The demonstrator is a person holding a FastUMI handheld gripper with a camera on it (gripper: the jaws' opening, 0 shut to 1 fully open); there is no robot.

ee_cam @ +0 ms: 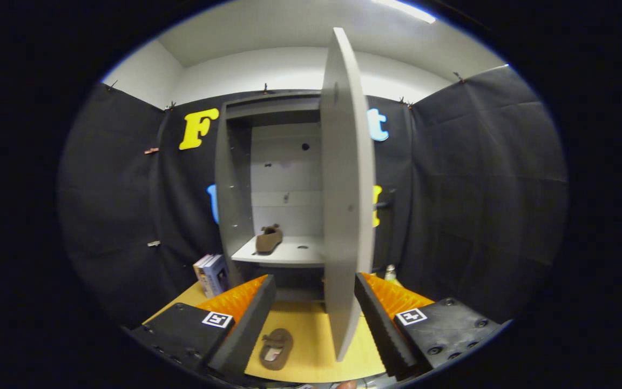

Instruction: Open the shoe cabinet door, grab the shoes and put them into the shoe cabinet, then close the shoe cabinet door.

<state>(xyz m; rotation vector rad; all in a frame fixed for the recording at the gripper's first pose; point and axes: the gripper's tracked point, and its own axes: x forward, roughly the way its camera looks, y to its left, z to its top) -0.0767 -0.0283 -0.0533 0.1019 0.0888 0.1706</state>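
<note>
The grey shoe cabinet (235, 178) stands ahead against the booth's back wall. Its door (346, 189) is swung wide open and reaches edge-on toward me, its lower end between my fingers, nearer the right finger (381, 324). A brown shoe (269, 239) lies on the cabinet's shelf (295, 254), toward its left side. A second brown shoe (276, 348) lies on the yellow tabletop (311, 346), low between the fingers beside the left finger (246, 324). My gripper (313, 302) is open and holds nothing.
Several books (211, 273) stand upright on the table left of the cabinet's base. A small bottle (391, 273) stands to the right of the door, beyond the right finger. Black cloth walls close in the booth on both sides.
</note>
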